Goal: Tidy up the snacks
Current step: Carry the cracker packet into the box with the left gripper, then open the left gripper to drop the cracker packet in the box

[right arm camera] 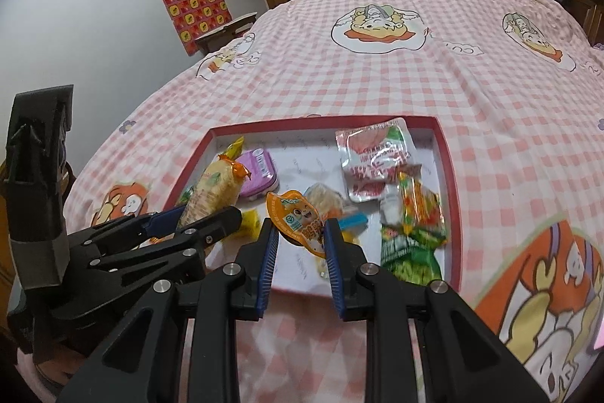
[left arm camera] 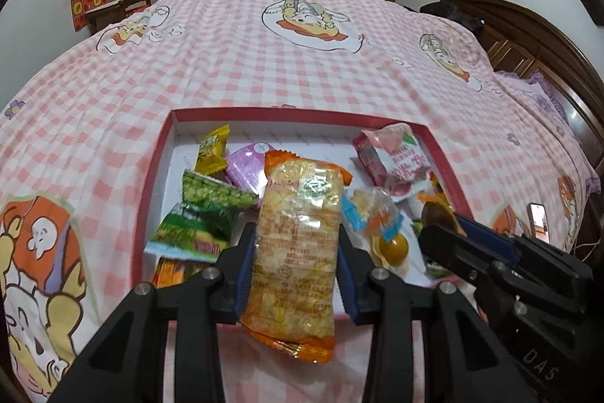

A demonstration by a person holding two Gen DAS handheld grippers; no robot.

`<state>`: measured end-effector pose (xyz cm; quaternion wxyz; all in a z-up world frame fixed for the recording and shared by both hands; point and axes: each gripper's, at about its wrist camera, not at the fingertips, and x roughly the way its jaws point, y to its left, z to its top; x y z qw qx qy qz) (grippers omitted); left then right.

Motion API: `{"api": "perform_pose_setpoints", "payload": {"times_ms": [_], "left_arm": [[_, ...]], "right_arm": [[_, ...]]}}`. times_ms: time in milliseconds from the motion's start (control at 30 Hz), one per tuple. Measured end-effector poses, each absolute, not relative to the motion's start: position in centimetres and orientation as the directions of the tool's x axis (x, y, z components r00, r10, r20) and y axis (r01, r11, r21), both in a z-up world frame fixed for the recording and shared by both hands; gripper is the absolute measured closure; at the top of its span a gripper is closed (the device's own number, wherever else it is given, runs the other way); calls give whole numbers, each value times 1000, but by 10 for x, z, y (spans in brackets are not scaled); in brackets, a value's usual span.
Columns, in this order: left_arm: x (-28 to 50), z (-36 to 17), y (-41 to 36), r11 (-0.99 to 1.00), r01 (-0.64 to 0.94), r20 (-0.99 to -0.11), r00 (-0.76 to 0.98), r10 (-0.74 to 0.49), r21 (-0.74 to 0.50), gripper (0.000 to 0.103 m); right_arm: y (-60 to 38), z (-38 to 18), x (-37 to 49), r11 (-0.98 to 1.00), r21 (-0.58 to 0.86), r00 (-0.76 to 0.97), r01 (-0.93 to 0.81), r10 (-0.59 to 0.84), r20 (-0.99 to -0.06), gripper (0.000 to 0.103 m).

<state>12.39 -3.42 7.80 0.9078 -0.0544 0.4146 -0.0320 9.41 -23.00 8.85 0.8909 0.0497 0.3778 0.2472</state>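
Rice-cracker pack clamped between left gripper pads, above red tray.

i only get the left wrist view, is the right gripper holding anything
Observer: Yes. The right gripper is shut on a small orange foil-lidded cup snack.
Operator: is it lifted off the box
Observer: It seems so: the right wrist view shows the cup above the white floor of the red-rimmed shallow box, touching nothing else.
Operator: whats on the right side of the box, its blocked for me
Observer: A green and orange crinkled packet lies against the right wall, below a pink and white pouch.
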Motion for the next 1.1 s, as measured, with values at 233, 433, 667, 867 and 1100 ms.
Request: {"api": "perform_pose_setpoints", "payload": {"times_ms": [233, 433, 667, 867, 1100], "left_arm": [[147, 65, -36, 994, 0, -760, 645, -82, -107, 64], [157, 58, -35, 995, -10, -758, 649, -66, -96, 64], [163, 54, -32, 994, -13, -759, 646, -74, -107, 64], [161, 52, -33, 995, -7, -770, 634, -71, -98, 57], [145, 65, -35, 996, 1, -745, 664, -67, -90, 40]], "right_arm": [[-229, 77, 117, 886, 263, 596, -383, 454, -662, 77], [-228, 67, 128, 897, 245, 596, -369, 431, -678, 77], [-227, 55, 140, 900, 262, 585, -349, 428, -689, 77], [-230, 55, 138, 900, 271, 589, -342, 430, -684, 77], [-236, 62, 128, 893, 302, 601, -335, 449, -661, 63]]}}
